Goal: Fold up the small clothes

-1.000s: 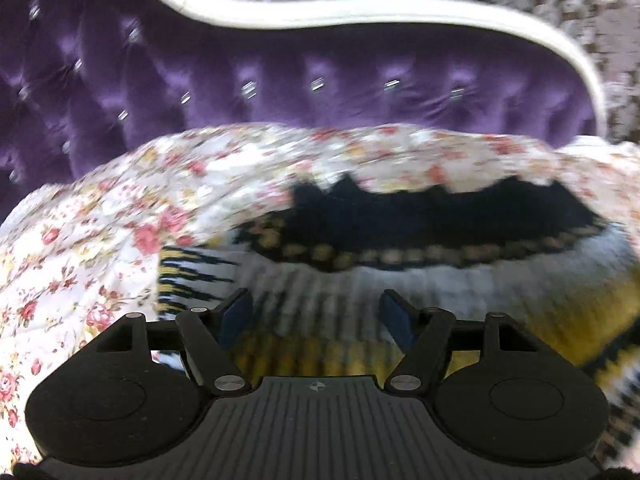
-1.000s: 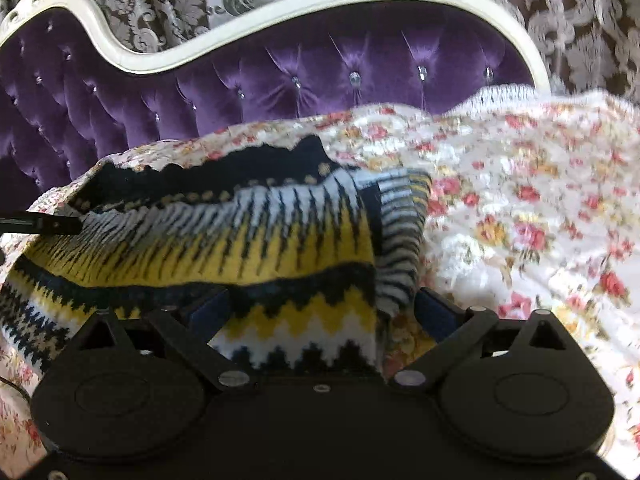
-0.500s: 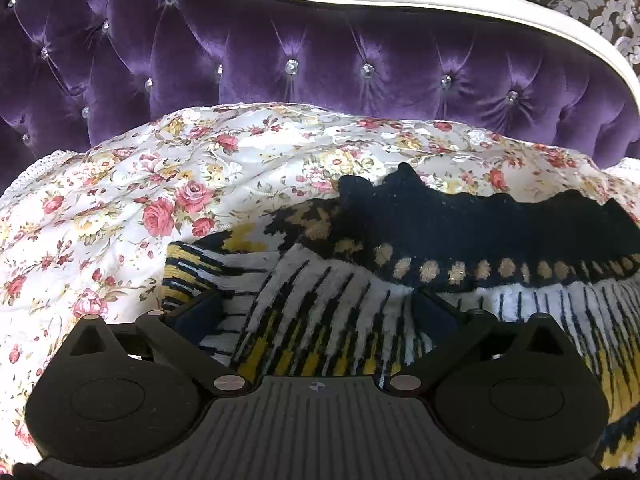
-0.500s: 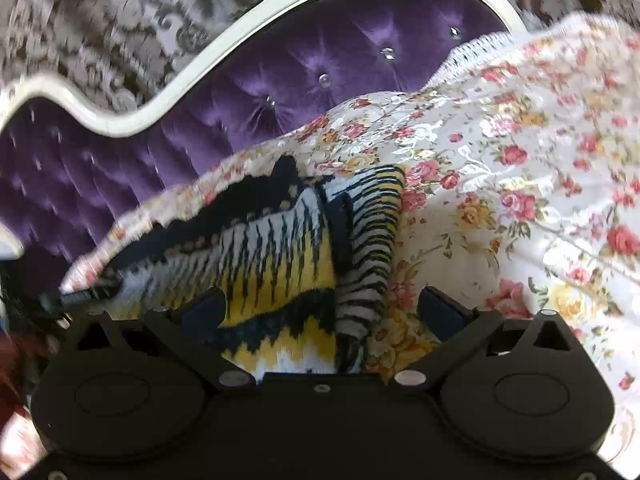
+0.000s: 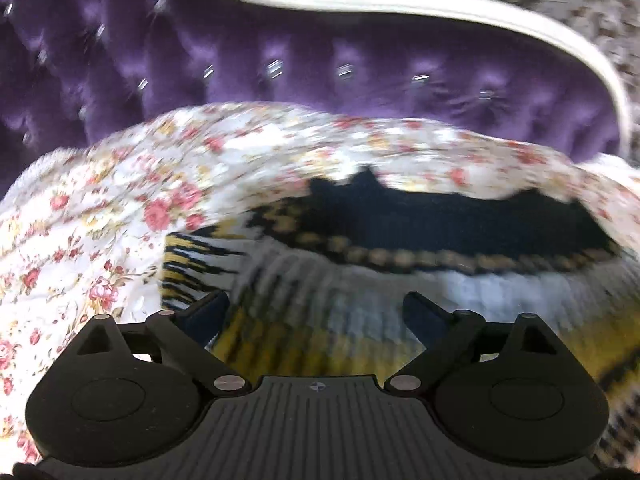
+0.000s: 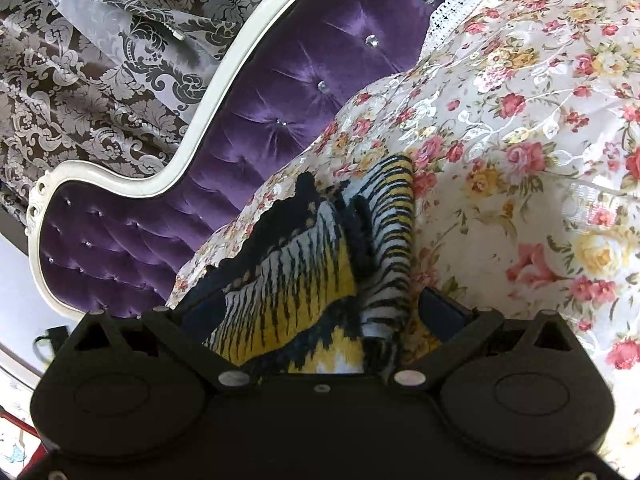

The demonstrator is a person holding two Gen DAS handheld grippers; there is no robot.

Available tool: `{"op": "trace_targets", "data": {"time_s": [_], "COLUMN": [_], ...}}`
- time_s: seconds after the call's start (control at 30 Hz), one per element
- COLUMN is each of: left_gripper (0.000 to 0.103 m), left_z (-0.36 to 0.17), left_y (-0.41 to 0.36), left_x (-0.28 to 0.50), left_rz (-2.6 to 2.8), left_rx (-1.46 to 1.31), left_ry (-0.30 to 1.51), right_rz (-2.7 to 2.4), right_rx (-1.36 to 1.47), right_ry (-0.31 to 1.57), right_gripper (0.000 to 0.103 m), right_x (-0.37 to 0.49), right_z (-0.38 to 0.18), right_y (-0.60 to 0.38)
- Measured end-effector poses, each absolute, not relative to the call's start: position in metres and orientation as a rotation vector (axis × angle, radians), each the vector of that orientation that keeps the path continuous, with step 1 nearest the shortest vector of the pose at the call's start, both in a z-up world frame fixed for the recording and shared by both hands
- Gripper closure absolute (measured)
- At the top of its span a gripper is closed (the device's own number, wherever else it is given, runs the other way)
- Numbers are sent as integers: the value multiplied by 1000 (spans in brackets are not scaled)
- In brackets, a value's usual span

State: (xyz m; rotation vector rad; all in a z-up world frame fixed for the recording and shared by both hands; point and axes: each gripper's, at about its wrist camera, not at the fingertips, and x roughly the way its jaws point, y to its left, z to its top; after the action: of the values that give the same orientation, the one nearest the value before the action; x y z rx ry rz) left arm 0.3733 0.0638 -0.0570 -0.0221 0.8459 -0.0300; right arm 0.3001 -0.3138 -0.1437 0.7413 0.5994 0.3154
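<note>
A small knitted sweater (image 5: 360, 280) with navy, white and yellow zigzag bands lies on a floral bedspread (image 5: 100, 240). Its navy collar edge is at the far side. My left gripper (image 5: 316, 312) is open, its jaws wide apart just over the sweater's left part, near the folded-in striped sleeve (image 5: 192, 264). In the right wrist view the sweater (image 6: 304, 264) lies tilted, with a striped sleeve (image 6: 392, 232) folded along its right edge. My right gripper (image 6: 320, 312) is open, its jaws spread either side of the sweater's near right corner. The left wrist view is motion-blurred.
A purple tufted headboard (image 5: 320, 60) with a white curved frame (image 6: 208, 92) rises behind the bed. Patterned damask wall covering (image 6: 80, 60) is behind it. The floral bedspread (image 6: 540, 160) stretches to the right, with a lace edge (image 6: 452, 4) at its top.
The left gripper swung right and lower over the sweater, with its jaws a little narrower. The right gripper rolled and turned further, so the sweater now looks steeply tilted. Both stayed open.
</note>
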Motion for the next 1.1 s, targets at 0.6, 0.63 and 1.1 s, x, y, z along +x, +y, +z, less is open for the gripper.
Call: {"op": "trace_targets", "data": {"time_s": [0.6, 0.63, 1.1], "left_gripper": [1, 1, 0], "left_z": [-94, -94, -95], "left_y": [7, 5, 9], "left_x": [297, 298, 296], "left_rz": [-177, -178, -176], "left_rx": [75, 80, 69], "left_ry": [901, 904, 903], "right_rz": [374, 377, 415], "right_rx": [826, 831, 1091], "right_ry": [617, 619, 576], "right_gripper": [0, 0, 0], "right_x": [300, 300, 308], "right_z": [-148, -148, -162], "right_y": [-317, -317, -321]}}
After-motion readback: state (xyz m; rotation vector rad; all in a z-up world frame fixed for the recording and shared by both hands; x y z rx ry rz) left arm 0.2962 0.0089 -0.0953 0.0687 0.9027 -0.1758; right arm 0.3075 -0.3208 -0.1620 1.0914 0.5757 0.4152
